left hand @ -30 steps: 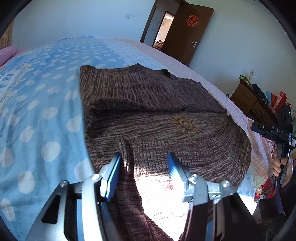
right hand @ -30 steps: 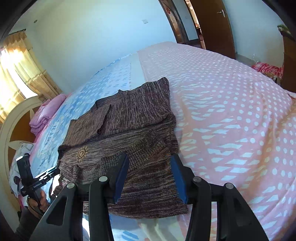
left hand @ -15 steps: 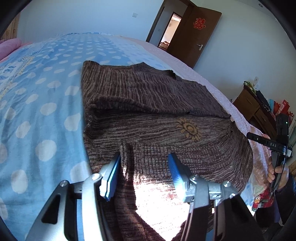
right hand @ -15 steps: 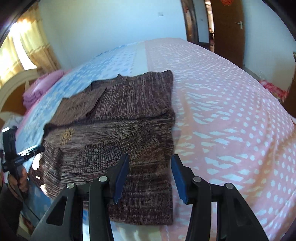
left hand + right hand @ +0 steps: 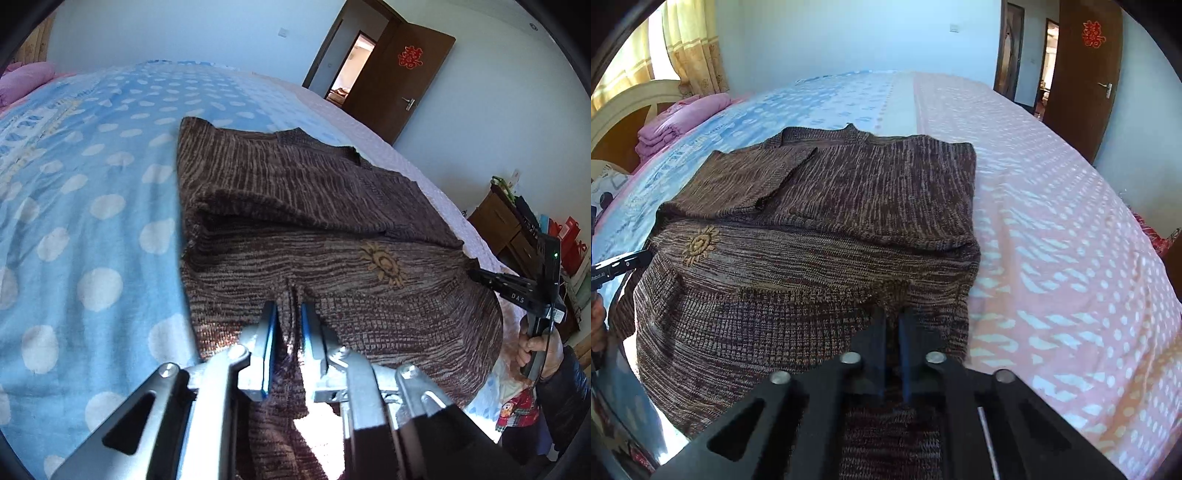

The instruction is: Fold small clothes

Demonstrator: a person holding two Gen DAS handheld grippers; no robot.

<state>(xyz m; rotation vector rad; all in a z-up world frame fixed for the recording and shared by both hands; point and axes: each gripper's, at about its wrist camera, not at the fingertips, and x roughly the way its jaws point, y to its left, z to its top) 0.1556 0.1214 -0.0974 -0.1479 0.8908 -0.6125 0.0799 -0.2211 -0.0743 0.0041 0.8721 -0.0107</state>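
Observation:
A brown knitted sweater [image 5: 317, 229] with a yellow sun motif [image 5: 382, 262] lies on the bed, sleeves folded in over the body. My left gripper [image 5: 289, 314] is shut on a pinched ridge of its near hem. In the right wrist view the sweater [image 5: 820, 236] fills the middle. My right gripper [image 5: 893, 317] is shut on the near hem towards its right corner. The other gripper shows at the edge of each view: the right one [image 5: 517, 291] and the left one [image 5: 617, 264].
The bed sheet is blue with white dots [image 5: 92, 206] on one half and pink [image 5: 1052, 229] on the other. Folded pink bedding [image 5: 679, 120] lies by the headboard. A brown door [image 5: 399, 77] and a wooden dresser [image 5: 506, 221] stand beyond the bed.
Both grippers were open above the hem; both have lowered and closed, each pinching the sweater's near edge.

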